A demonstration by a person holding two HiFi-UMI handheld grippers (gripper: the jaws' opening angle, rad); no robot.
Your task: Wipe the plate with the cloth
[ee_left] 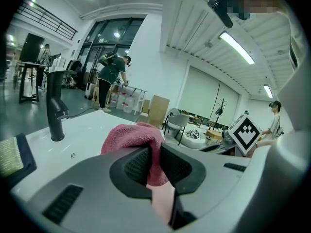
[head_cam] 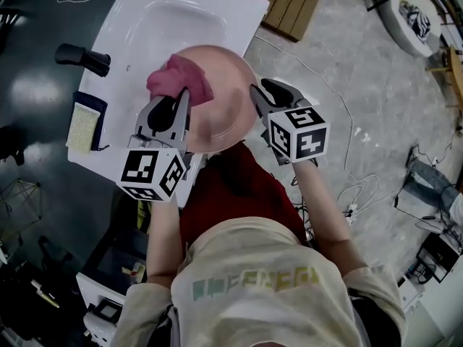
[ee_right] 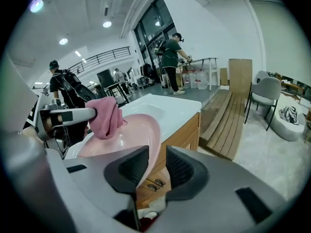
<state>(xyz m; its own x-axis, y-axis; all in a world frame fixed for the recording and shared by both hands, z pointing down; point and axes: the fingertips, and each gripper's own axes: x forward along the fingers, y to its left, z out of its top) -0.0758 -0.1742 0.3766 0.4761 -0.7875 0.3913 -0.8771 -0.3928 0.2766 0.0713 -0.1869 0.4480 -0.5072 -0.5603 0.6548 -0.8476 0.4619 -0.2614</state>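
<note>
Pink plate (head_cam: 226, 103) being held above the white sink (head_cam: 165, 22), pinkish-red cloth (head_cam: 179, 79) lying on its far-left part.
The right gripper (head_cam: 257, 97) is clamping the plate's right rim, and the left gripper (head_cam: 179, 104) is pinching the cloth. The marker cubes are covering the plate's near edge, and the cloth's gripped end is disappearing between the jaws.
</note>
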